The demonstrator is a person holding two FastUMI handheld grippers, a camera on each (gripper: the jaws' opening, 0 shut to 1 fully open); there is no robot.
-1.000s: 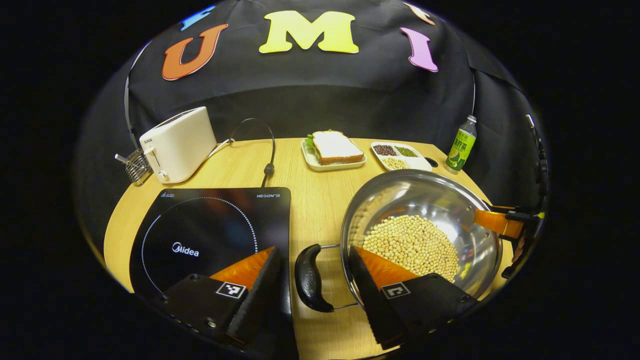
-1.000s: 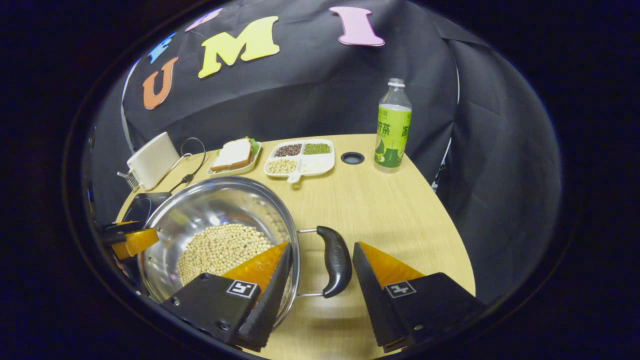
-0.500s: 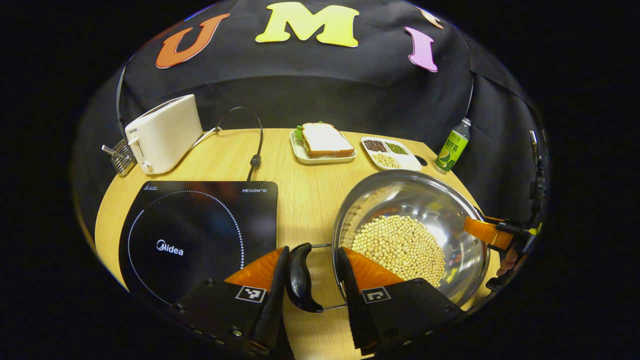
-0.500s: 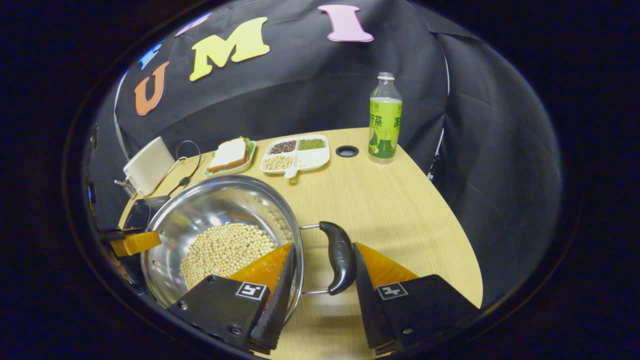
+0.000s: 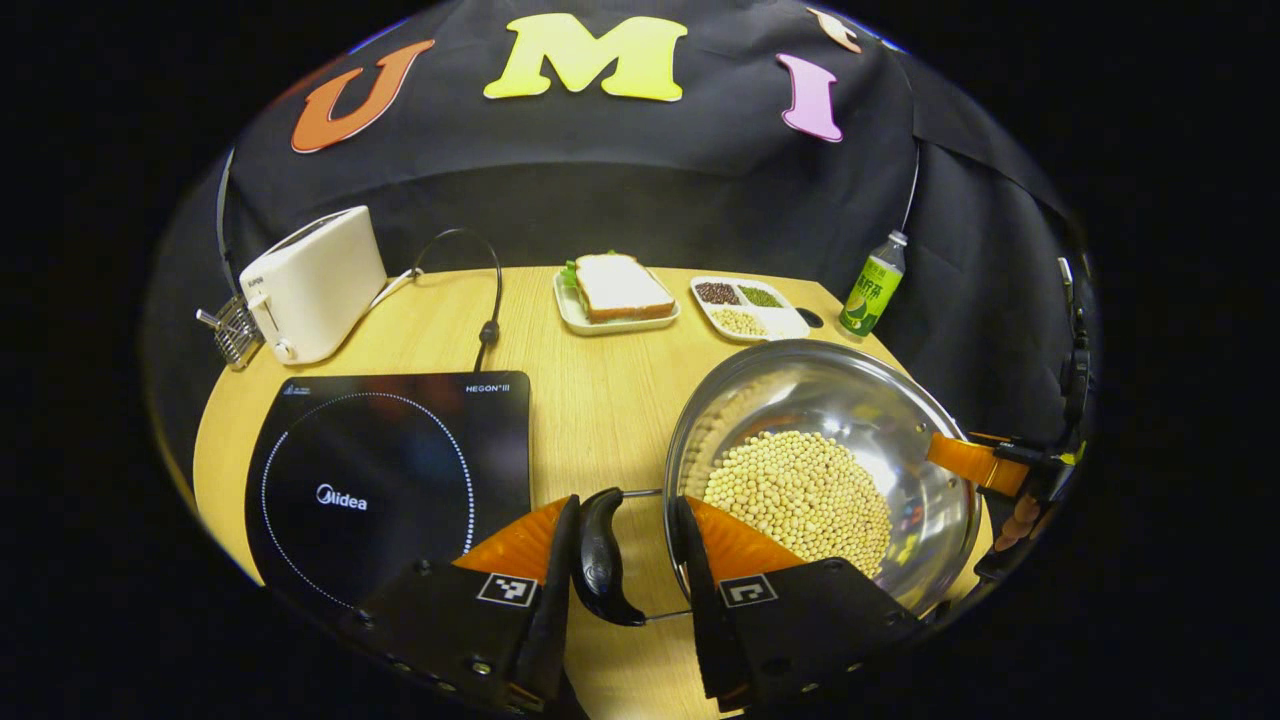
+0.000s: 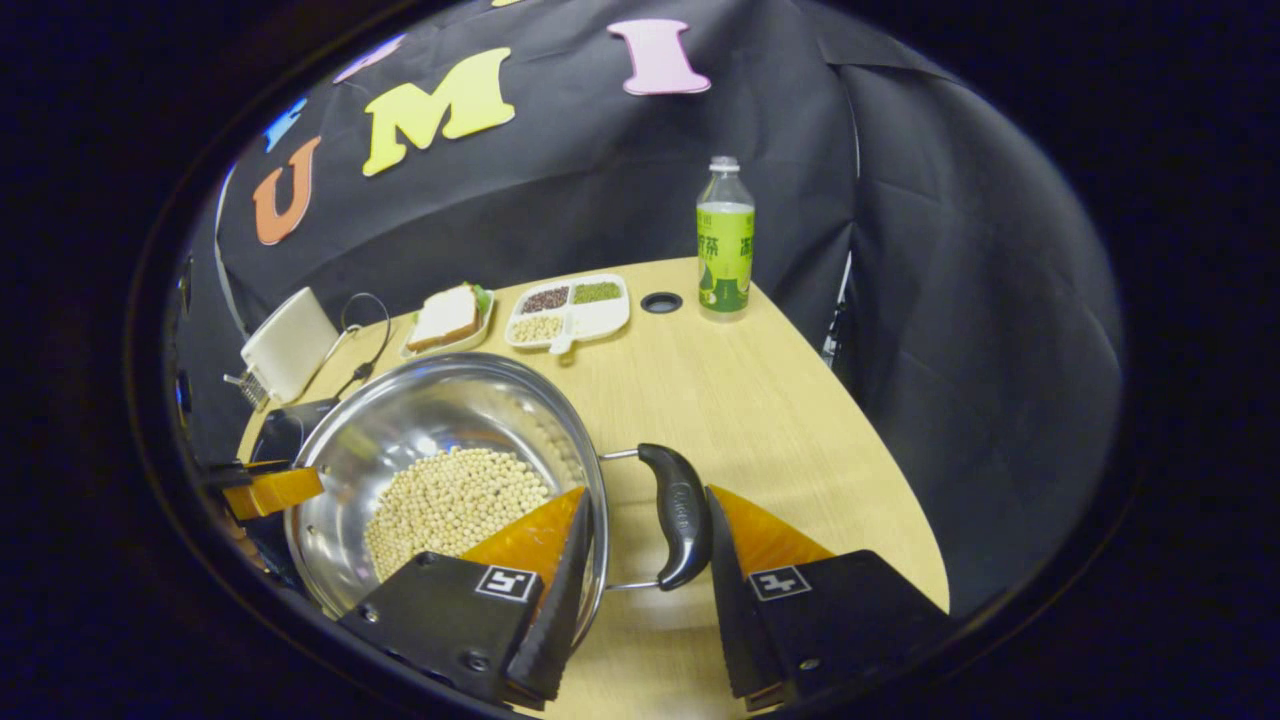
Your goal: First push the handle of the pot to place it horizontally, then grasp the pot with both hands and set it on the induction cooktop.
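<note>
A steel pot [image 5: 850, 400] holding soybeans [image 5: 800, 490] stands to the right of the black induction cooktop [image 5: 380, 470]. My left gripper [image 5: 625, 505] is shut on the pot's black left handle [image 5: 598, 555]: one finger presses the handle, the other lies inside the rim. In the right gripper view, my right gripper [image 6: 646, 495] clamps the black right handle [image 6: 680, 515] and the pot [image 6: 440, 410] wall the same way. Each view shows the other gripper's finger at the far rim. Whether the pot touches the table [image 5: 600, 400] I cannot tell.
A white toaster [image 5: 310, 285] and a black cable [image 5: 487, 320] lie behind the cooktop. At the back are a sandwich plate [image 5: 615, 290], a divided dish of beans [image 5: 748, 305], a green bottle [image 5: 872, 285] and a table hole [image 6: 660, 302].
Both grippers closed from open onto the pot's two handles. Since then the background has drifted left in both views while the pot keeps its place between the fingers.
</note>
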